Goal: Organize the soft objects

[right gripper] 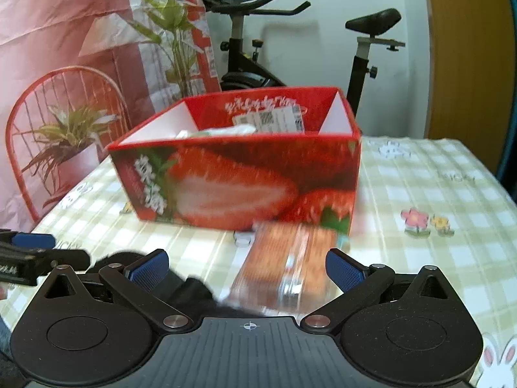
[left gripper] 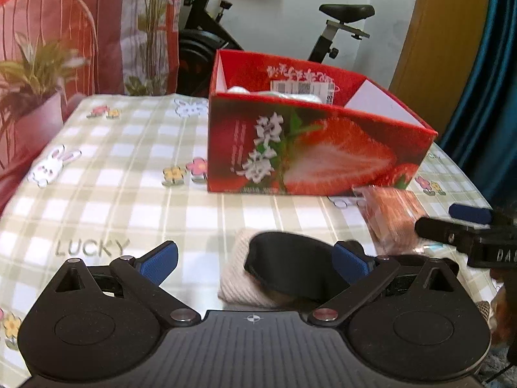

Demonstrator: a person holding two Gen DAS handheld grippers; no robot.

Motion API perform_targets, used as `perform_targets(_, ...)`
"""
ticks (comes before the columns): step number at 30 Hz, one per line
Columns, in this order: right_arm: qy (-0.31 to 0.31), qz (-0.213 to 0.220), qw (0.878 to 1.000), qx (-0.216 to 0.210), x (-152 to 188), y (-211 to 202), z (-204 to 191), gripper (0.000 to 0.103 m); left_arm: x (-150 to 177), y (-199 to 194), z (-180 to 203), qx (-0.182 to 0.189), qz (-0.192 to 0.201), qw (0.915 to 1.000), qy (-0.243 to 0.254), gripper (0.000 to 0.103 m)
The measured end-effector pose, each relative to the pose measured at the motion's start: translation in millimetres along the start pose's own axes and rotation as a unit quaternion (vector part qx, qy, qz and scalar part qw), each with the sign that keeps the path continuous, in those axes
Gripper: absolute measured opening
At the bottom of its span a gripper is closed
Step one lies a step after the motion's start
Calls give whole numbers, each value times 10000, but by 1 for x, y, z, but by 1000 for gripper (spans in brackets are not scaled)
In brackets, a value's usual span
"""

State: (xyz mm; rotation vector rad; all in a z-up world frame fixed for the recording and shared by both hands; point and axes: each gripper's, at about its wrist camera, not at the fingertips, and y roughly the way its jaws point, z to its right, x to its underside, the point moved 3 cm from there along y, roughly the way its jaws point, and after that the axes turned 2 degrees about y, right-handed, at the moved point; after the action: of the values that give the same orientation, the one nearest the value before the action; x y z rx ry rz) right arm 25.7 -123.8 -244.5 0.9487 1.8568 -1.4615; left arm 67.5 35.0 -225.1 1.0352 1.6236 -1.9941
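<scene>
Checked tablecloth (left gripper: 113,161), exercise bike (left gripper: 226,32) behind red box (left gripper: 307,148); orange packet (right gripper: 284,265) blurred. Left gripper (left gripper: 255,262) & right gripper (right gripper: 247,266) both spread apart.

A table is covered by a green-and-white checked cloth (left gripper: 135,174) printed with rabbits, flowers and the word LUCKY. Beyond its far edge an exercise bike (left gripper: 226,29) is seen against a white wall. To the far left a red wire chair (right gripper: 61,97) is set beside a potted plant (right gripper: 69,135). Pink wrinkled paper (right gripper: 48,16) is hung behind them. A wooden door (right gripper: 468,51) is seen at far right.
</scene>
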Motion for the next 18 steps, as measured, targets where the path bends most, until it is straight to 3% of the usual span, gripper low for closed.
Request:
perform_targets(8, 32, -159, 9999, 31, 34, -7, -8, 102, 21, -1, 4, 44, 11, 9999, -139, 102)
perform_targets(18, 132, -408, 9991, 15, 61, 9, 0, 99, 35, 13, -3, -66, -273, 9991, -308, 102)
